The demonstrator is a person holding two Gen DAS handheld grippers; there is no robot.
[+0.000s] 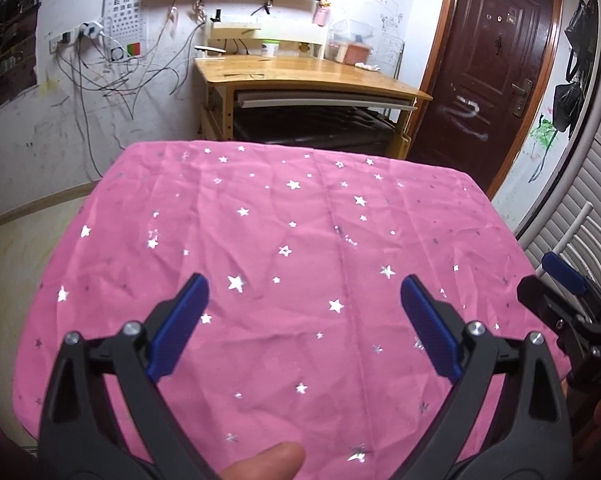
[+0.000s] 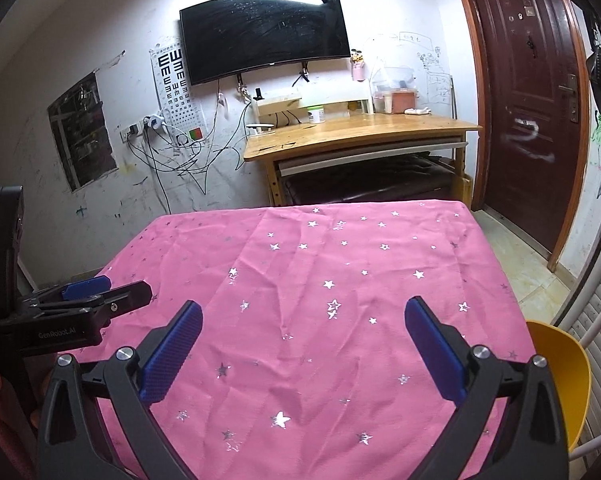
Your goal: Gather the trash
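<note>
The counter (image 2: pixel 340 280) under its pink starred cloth (image 1: pixel 280 240) lies bare; no trash shows on it in either view, so I judge the collecting done or the trash elsewhere. A yellow bowl (image 2: pixel 560 380) sits beside its edge. Left hand-held gripper (image 1: pixel 304 312) and right hand-held gripper (image 2: pixel 304 336) both gape, released, grasping nothing.

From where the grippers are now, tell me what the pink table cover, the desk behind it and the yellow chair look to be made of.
Pink table cover: thin woven fabric, matte, going by its creases and fold lines; the silver stars look like shiny foil print.
Desk: light wood or wood veneer, glossy, since its top reflects light.
Yellow chair: probably moulded plastic, smooth and evenly coloured; only one edge shows.
</note>
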